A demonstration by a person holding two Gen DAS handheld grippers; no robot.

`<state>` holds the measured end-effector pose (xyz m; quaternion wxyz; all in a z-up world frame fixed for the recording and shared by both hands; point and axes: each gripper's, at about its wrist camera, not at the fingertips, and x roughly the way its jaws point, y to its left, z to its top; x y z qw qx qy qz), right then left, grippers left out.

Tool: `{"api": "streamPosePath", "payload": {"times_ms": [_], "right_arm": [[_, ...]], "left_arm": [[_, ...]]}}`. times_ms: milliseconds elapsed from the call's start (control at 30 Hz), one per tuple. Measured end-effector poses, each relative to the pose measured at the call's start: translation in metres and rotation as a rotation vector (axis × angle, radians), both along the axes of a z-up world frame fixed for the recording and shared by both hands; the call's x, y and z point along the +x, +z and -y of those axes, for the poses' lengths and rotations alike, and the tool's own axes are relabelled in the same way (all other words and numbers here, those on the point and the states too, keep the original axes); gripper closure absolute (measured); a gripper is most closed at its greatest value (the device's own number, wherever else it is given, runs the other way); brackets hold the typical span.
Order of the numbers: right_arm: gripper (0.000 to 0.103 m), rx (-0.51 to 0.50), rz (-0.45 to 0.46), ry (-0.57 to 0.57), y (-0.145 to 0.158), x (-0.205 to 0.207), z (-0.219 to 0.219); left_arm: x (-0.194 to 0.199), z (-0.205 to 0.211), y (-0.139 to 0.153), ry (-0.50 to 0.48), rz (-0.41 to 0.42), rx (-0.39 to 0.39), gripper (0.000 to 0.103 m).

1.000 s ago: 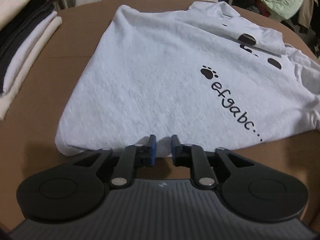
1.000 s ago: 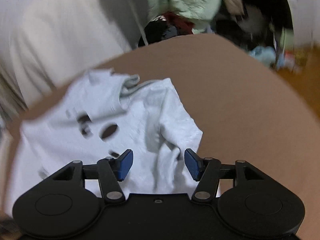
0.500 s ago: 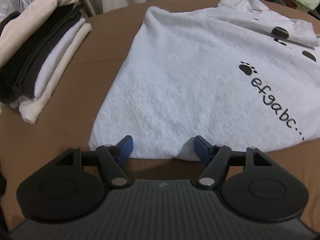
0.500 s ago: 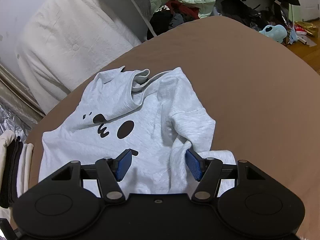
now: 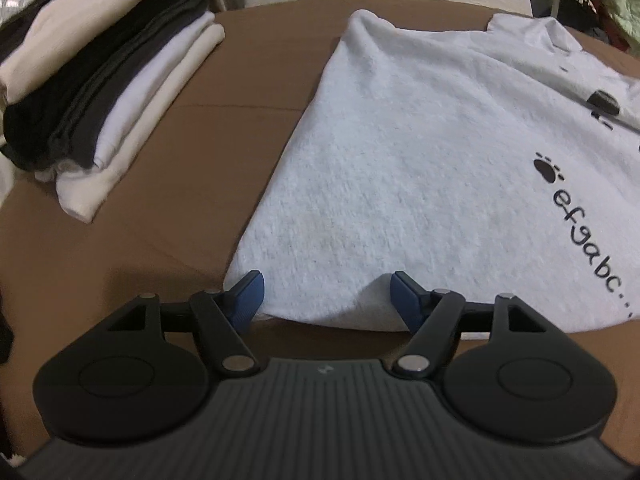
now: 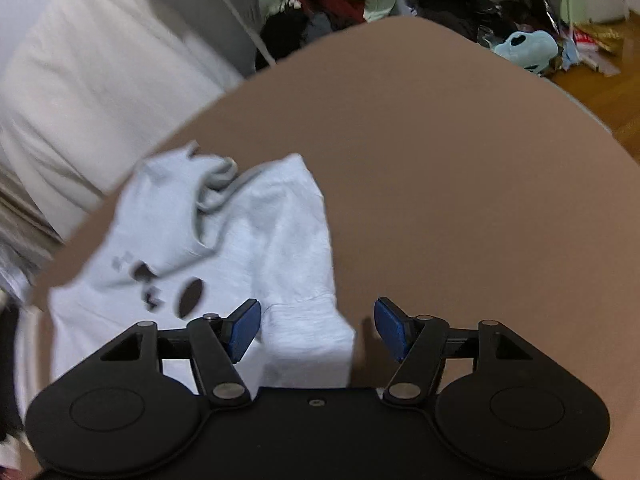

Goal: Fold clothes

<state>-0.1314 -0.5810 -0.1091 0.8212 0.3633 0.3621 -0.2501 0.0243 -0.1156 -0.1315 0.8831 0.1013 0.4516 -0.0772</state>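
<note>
Blue pads (image 5: 247, 295) line both fingers of the left tool (image 5: 327, 294), which stands spread wide with nothing gripped. Its fingertips sit at the near hem of the light grey T-shirt (image 5: 420, 168), one at the hem's left corner, the other further along the same edge; whether the pads touch the cloth cannot be told. The T-shirt lies spread on the brown counter (image 5: 168, 220), partly folded, with its far end bunched.

Readable print on the T-shirt: a black paw mark (image 5: 547, 167) followed by the lettering "efgabc..." (image 5: 592, 248) running toward the right edge of the left wrist view. Further dark oval marks lie nearer the collar; these are too partial to read.

The right tool (image 6: 316, 326) is likewise spread wide and holds nothing. Its left fingertip hangs over the T-shirt (image 6: 280, 232) near a sleeve (image 6: 308, 340); its right fingertip hangs over bare counter (image 6: 460, 200). The right wrist view is motion-blurred, and the dark print there is illegible.

A stack of folded clothes (image 5: 100, 92), in cream, black, grey and white layers, rests on the counter to the left of the T-shirt and apart from it.
</note>
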Motion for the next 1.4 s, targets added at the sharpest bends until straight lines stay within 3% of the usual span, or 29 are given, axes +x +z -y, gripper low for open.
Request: {"api": "streamPosePath", "payload": {"times_ms": [100, 167, 200, 233, 300, 367, 433, 467, 500, 533, 567, 633, 700, 767, 833, 967, 1067, 1200, 1300, 1333, 1367, 1400], "right_arm": [[0.034, 0.004, -0.03, 0.027, -0.01, 0.008, 0.006], [0.037, 0.003, -0.035, 0.104, -0.016, 0.021, 0.004], [0.078, -0.026, -0.05, 0.193, -0.018, 0.032, 0.0], [0.091, -0.065, -0.068, 0.278, -0.019, 0.044, -0.006], [0.091, -0.23, -0.066, 0.384, -0.006, 0.061, -0.025], [0.091, -0.286, 0.104, 0.422, 0.017, 0.06, -0.034], [0.093, -0.319, 0.334, 0.395, 0.038, 0.048, -0.032], [0.093, -0.353, 0.376, 0.354, 0.042, 0.045, -0.029], [0.087, -0.412, 0.315, 0.28, 0.041, 0.051, -0.026], [0.078, -0.466, 0.173, 0.229, 0.033, 0.061, -0.025], [0.078, -0.509, 0.047, 0.19, 0.024, 0.069, -0.024], [0.076, -0.537, -0.084, 0.206, 0.004, 0.074, -0.027], [0.069, -0.5, -0.128, 0.211, -0.003, 0.07, -0.027], [0.06, -0.465, -0.145, 0.177, 0.002, 0.062, -0.026], [0.037, -0.443, -0.101, 0.112, 0.012, 0.043, -0.025], [0.035, -0.302, -0.028, 0.033, 0.01, 0.018, -0.016], [0.034, -0.147, -0.06, -0.02, -0.004, 0.008, -0.003], [0.034, 0.034, -0.106, -0.078, -0.024, -0.002, 0.01], [0.034, 0.08, -0.045, -0.033, -0.021, -0.012, 0.002], [0.034, 0.047, -0.036, -0.01, -0.016, -0.01, -0.003], [0.034, 0.003, -0.029, 0.03, -0.009, -0.007, -0.009], [0.034, -0.038, -0.009, 0.093, 0.0, -0.004, -0.014]], "left_arm": [[0.002, -0.004, 0.0, 0.01, -0.014, -0.025, 0.033], [0.003, -0.004, -0.002, 0.007, -0.022, -0.028, 0.031], [0.004, -0.003, -0.003, 0.003, -0.025, -0.026, 0.031], [0.004, -0.002, -0.004, -0.001, -0.025, -0.02, 0.031], [0.004, 0.0, -0.006, -0.01, -0.019, -0.007, 0.031], [0.004, 0.001, -0.007, -0.021, -0.003, -0.003, 0.031], [0.002, 0.001, -0.005, -0.03, 0.022, -0.015, 0.032], [0.002, 0.002, -0.003, -0.034, 0.033, -0.021, 0.032], [0.002, 0.002, -0.002, -0.037, 0.039, -0.028, 0.032], [0.002, 0.003, -0.002, -0.04, 0.043, -0.037, 0.032], [0.002, 0.004, -0.001, -0.045, 0.045, -0.046, 0.032], [0.0, 0.007, 0.0, -0.062, 0.064, -0.061, 0.032], [-0.005, 0.01, 0.004, -0.089, 0.096, -0.073, 0.032], [-0.011, 0.015, 0.011, -0.132, 0.134, -0.099, 0.031], [-0.015, 0.02, 0.015, -0.181, 0.149, -0.124, 0.031], [-0.021, 0.031, 0.013, -0.295, 0.105, -0.188, 0.031], [-0.029, 0.045, 0.003, -0.409, 0.042, -0.198, 0.03], [-0.033, 0.065, -0.008, -0.486, 0.064, -0.105, 0.024], [-0.035, 0.081, -0.017, -0.535, 0.088, -0.03, 0.026], [-0.036, 0.086, -0.02, -0.551, 0.097, -0.005, 0.042], [-0.037, 0.091, -0.022, -0.567, 0.105, 0.02, 0.066], [-0.037, 0.096, -0.025, -0.584, 0.113, 0.045, 0.077]]}}
